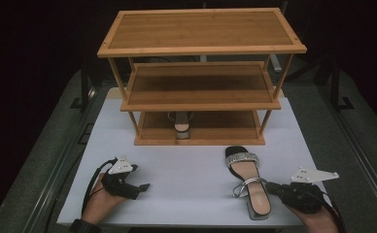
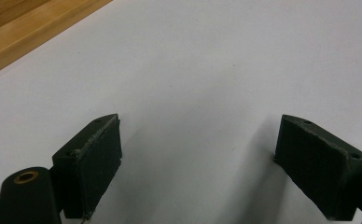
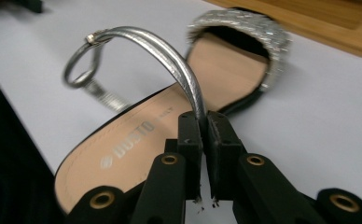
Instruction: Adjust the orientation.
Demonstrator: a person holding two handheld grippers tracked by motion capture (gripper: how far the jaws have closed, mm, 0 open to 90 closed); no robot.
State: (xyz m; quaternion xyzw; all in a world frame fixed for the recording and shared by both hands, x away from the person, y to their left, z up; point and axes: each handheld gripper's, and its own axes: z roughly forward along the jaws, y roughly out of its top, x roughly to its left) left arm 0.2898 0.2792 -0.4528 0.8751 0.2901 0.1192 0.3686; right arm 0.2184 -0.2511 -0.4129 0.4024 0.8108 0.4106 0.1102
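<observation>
A black sandal [image 1: 251,180] with a tan insole, a glittery toe band and a silver ankle strap lies on the white table, toe toward the rack. My right gripper [image 1: 270,186] is shut on the silver ankle strap [image 3: 170,53] where it meets the sole's right side. A second sandal [image 1: 181,125] stands on the bottom shelf of the wooden rack [image 1: 201,46]. My left gripper [image 1: 142,186] rests low over bare table at the front left, its jaws wide open with nothing between them; its pads [image 2: 97,154] frame white tabletop.
The three-shelf bamboo rack stands at the back of the white tabletop [image 1: 186,170]; its top and middle shelves [image 1: 201,85] are bare. Its base edge [image 2: 34,32] shows at the upper left of the left gripper view. Dark floor surrounds the table.
</observation>
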